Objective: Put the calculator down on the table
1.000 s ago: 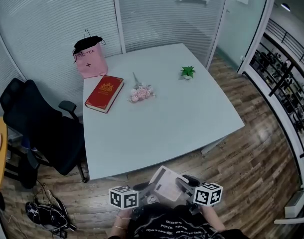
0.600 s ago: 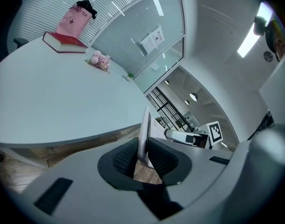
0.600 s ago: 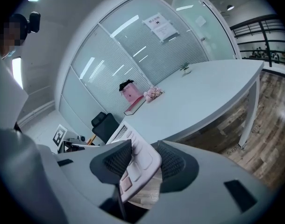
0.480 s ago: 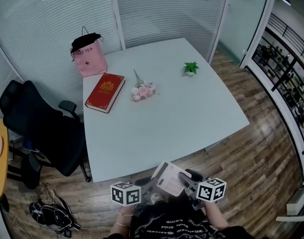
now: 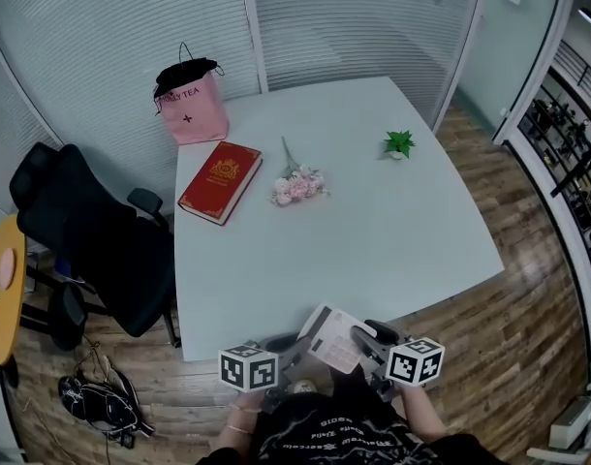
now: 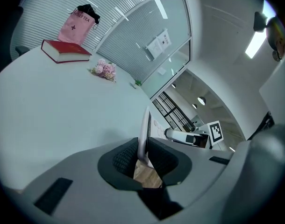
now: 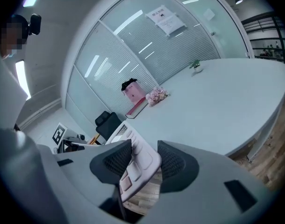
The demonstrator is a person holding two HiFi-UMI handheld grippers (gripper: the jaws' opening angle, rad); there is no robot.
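Observation:
A white-and-pink calculator (image 5: 336,339) hangs in the air just short of the near edge of the pale table (image 5: 354,250). Both grippers hold it. My left gripper (image 5: 297,345) is shut on its left edge, and in the left gripper view the calculator (image 6: 144,132) shows edge-on between the dark pads of that gripper (image 6: 143,158). My right gripper (image 5: 369,341) is shut on the calculator's right side; in the right gripper view the keys of the calculator (image 7: 135,160) face up between the pads of that gripper (image 7: 145,163). The calculator's underside is hidden.
On the table lie a red book (image 5: 220,181), a pink flower bunch (image 5: 297,184) and a small green plant (image 5: 399,144); a pink bag (image 5: 192,105) stands at the far left corner. A black office chair (image 5: 92,240) is left of the table, a dark bag (image 5: 97,405) on the wooden floor.
Both grippers have carried the calculator forward toward the table's near edge, which now lies closer. Both grips look unchanged.

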